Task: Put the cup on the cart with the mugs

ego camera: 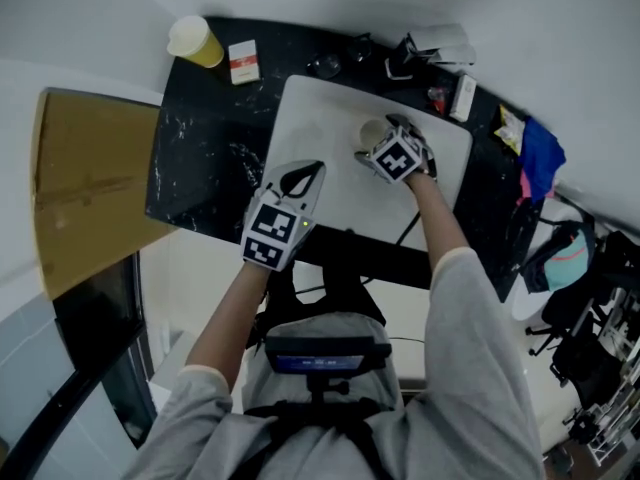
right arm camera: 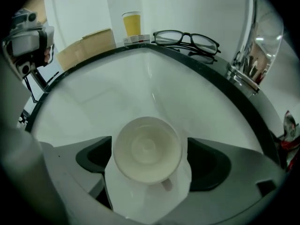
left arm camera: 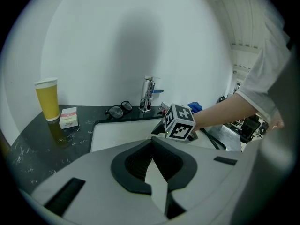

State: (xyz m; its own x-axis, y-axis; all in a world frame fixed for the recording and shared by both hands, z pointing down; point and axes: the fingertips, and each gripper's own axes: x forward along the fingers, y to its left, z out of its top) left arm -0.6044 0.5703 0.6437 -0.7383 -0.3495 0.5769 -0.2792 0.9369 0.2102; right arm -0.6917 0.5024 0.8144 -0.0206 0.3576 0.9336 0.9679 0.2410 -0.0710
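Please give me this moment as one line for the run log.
step: pre-grasp at cup | right gripper: jaws open, cup between them | left gripper: jaws shut, empty | cup: upright in sink

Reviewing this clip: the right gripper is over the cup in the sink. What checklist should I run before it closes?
1. The cup sits between the right gripper's open jaws: ok.
2. The pads stand off the cup, no grip yet: ok.
3. The cup is upright and empty on the floor of the sink: ok.
4. The handle points toward the camera, off both pads: ok.
5. The left gripper is shut, empty and away from the cup: ok.
6. Where the cart with the mugs stands: cannot tell, no view shows it.
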